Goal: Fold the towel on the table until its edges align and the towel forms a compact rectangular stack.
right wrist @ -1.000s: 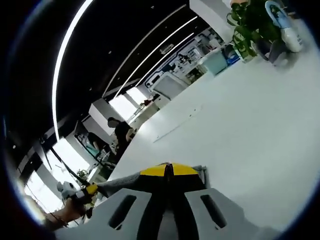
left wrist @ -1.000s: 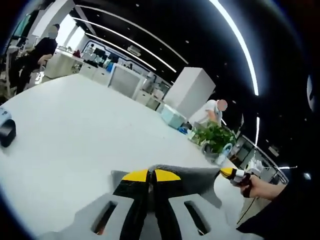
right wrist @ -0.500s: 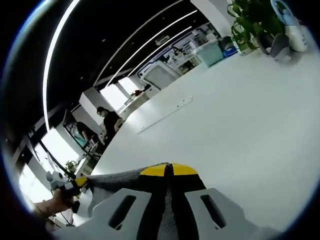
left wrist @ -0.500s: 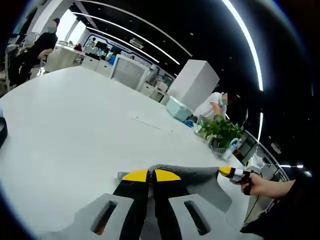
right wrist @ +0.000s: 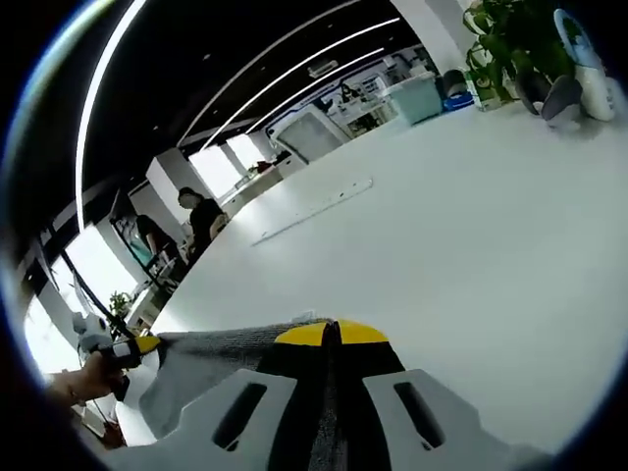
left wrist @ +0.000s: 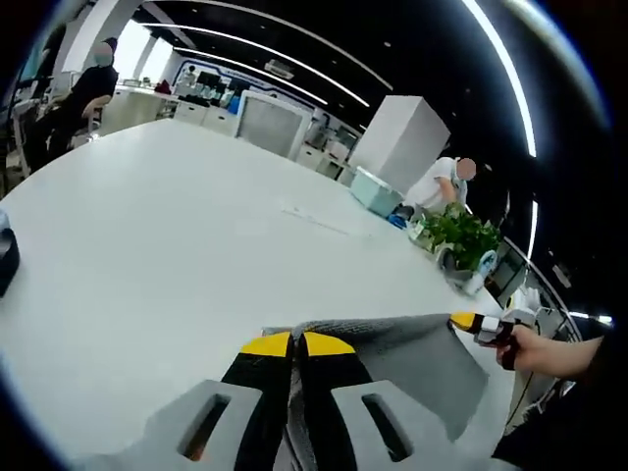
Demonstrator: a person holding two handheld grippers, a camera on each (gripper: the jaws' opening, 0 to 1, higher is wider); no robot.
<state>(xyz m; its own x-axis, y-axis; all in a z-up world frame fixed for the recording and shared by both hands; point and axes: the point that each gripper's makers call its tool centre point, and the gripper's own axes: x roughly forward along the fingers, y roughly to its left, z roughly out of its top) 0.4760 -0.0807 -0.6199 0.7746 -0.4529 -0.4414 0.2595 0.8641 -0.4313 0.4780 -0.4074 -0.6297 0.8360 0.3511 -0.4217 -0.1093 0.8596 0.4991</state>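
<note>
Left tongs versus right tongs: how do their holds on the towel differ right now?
The left tongs pinch the grey towel so it stretches to their right; the right tongs have it stretching to their left. Both are shut on its top edge, yellow tips together, above the white table.

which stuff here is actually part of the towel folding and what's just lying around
Part of the job:
- grey towel
- left claw, shut on the towel
- right claw, shut on the towel
- white table

Just lying about:
- potted plant
- long pale strip on the table
- dark object at the table edge
</note>
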